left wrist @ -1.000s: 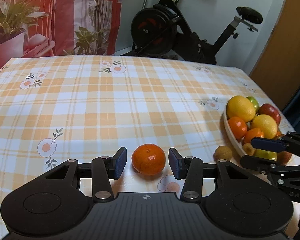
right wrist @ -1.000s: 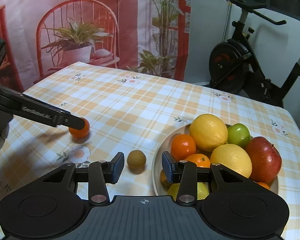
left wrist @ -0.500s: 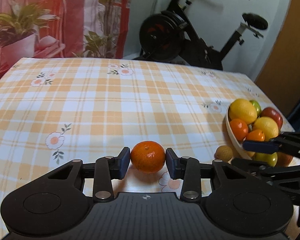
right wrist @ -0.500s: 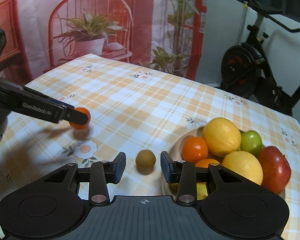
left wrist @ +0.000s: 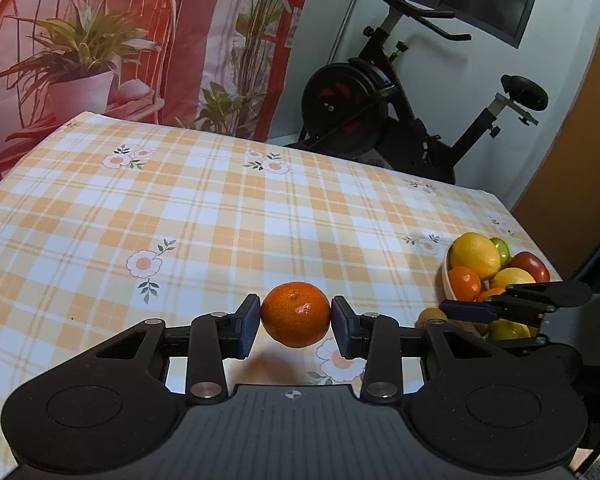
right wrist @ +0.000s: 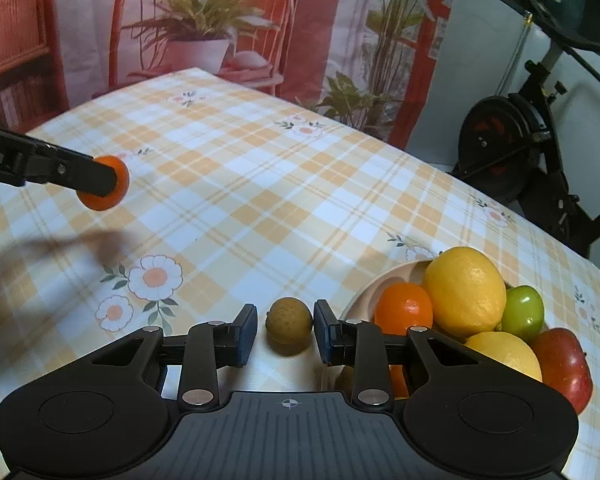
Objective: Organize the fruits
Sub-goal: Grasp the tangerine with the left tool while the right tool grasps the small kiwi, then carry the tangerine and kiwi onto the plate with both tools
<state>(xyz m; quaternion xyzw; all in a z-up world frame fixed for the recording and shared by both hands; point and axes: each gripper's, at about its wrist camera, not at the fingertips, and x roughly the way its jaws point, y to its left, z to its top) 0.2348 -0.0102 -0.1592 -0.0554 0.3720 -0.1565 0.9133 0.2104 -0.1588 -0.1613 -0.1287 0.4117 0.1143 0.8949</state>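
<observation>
My left gripper (left wrist: 295, 322) is shut on an orange mandarin (left wrist: 295, 314) and holds it above the checked tablecloth; the mandarin also shows in the right wrist view (right wrist: 107, 194), off the cloth with its shadow below. My right gripper (right wrist: 286, 332) is open around a small brown-yellow round fruit (right wrist: 289, 320) that lies on the cloth; its pads (right wrist: 247, 334) stand a little apart from the fruit on both sides. The fruit bowl (right wrist: 384, 284) is just right of it, holding lemons, oranges, a green fruit and a red apple.
The bowl (left wrist: 446, 280) sits near the table's right edge. The right gripper's fingers (left wrist: 500, 304) reach in front of it in the left wrist view. An exercise bike (left wrist: 400, 120) stands behind the table, and a printed backdrop hangs at the left.
My left gripper closed on the mandarin and lifted it off the cloth. My right gripper narrowed around the small brown fruit, which has stayed on the table.
</observation>
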